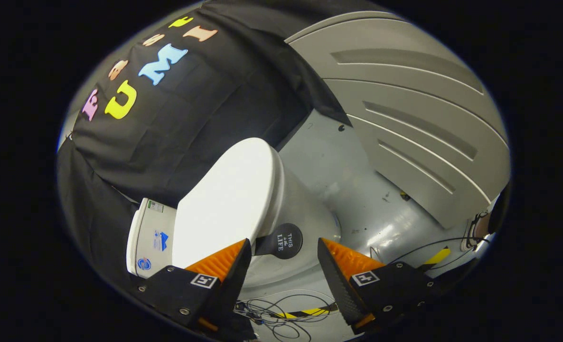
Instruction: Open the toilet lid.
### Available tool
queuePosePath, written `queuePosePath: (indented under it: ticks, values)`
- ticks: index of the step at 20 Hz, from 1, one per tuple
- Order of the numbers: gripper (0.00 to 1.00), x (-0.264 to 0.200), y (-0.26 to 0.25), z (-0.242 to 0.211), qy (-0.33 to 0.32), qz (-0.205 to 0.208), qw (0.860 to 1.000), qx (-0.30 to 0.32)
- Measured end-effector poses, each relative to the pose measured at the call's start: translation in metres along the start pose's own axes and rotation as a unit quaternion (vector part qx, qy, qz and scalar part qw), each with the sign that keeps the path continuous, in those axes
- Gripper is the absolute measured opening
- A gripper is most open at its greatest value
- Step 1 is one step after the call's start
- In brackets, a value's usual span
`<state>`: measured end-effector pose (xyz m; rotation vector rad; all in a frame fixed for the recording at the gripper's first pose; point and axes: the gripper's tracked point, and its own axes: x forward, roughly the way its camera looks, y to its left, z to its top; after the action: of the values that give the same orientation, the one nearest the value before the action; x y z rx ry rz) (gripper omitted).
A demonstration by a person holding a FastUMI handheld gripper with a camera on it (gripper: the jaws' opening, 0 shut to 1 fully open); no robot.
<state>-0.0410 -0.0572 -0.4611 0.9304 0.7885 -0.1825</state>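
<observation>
The tongs (284, 254) are spread and empty, hovering just short of the closed white toilet lid (229, 199), so the approach step seems underway; next they likely must catch its edge.

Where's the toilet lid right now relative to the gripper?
In the gripper view, the white toilet lid lies closed on the toilet, just ahead of the open gripper and off toward its left finger, with the black cloth wall behind it.

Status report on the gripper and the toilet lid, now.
Gripper open, fingers spread, holding nothing. Toilet lid down, closed, just ahead of the fingers. A round black handle sticks out beside the lid, between the fingers. Nothing in the way.
</observation>
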Motion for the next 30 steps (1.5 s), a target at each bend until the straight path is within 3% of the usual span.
queuePosePath:
  ticks: [4, 11, 18, 23, 30]
  values:
    - [0.77, 0.010, 0.001, 0.000, 0.001, 0.021, 0.999, 0.049]
    - [0.44, 0.021, 0.003, -0.002, -0.001, 0.061, 0.994, 0.089]
    - [0.27, 0.018, 0.005, -0.001, -0.015, 0.092, 0.992, 0.086]
    - [0.03, 0.013, 0.013, 0.004, -0.042, 0.092, 0.992, 0.070]
    - [0.00, -0.002, 0.026, 0.007, -0.054, 0.055, 0.996, 0.039]
